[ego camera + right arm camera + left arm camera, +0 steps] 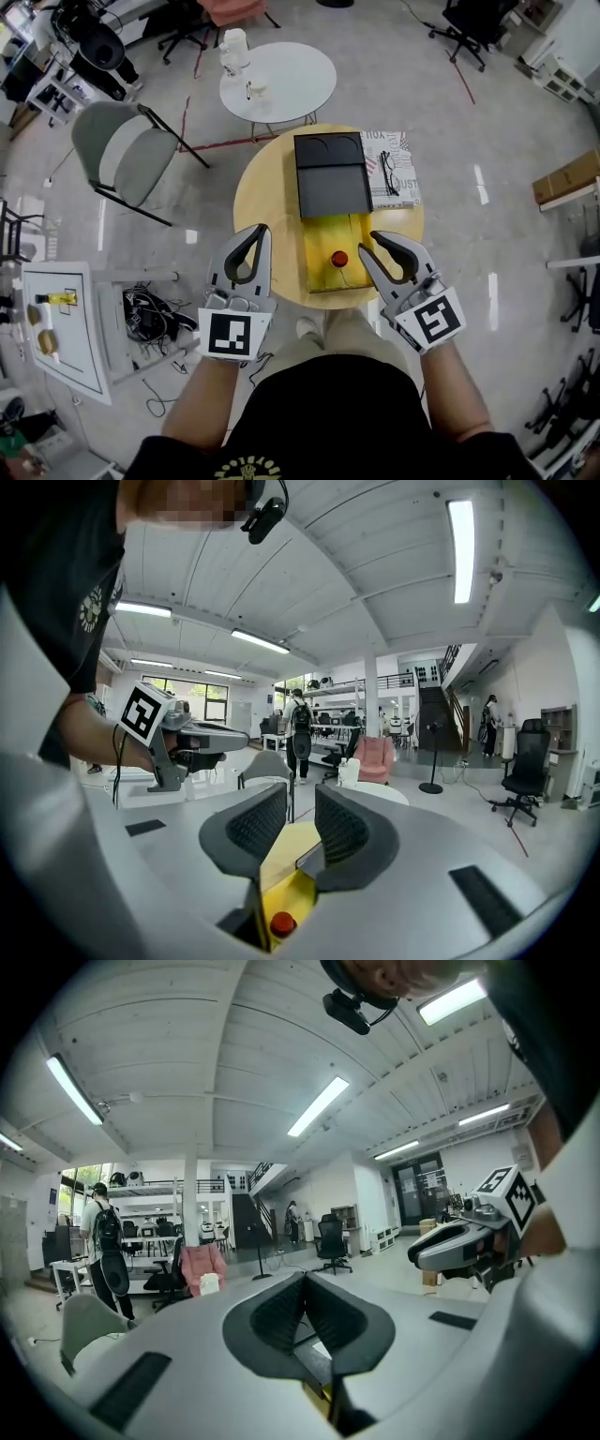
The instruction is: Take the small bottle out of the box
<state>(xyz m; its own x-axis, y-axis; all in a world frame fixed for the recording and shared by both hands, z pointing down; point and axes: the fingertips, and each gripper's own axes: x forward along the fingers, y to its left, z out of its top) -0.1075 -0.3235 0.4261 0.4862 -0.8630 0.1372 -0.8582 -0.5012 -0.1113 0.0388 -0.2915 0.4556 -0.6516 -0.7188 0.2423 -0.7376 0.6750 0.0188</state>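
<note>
A small bottle with a red cap [339, 259] stands in the yellow inside of an open box [319, 246] on a round wooden table [267, 183]. The box's black lid [331, 175] lies folded back on the far side. My left gripper [263, 231] hovers just left of the box with its pads together and nothing between them [305, 1277]. My right gripper [367, 243] is at the box's right edge, open, with a gap between its pads [300, 794]. In the right gripper view the bottle [282, 923] shows low, below the jaws and untouched.
A printed sheet with eyeglasses [394, 169] lies right of the lid. Beyond the table stand a white round table [281, 80] with cups and a grey chair [127, 150]. A white side table [61, 328] and floor cables [150, 314] are at the left.
</note>
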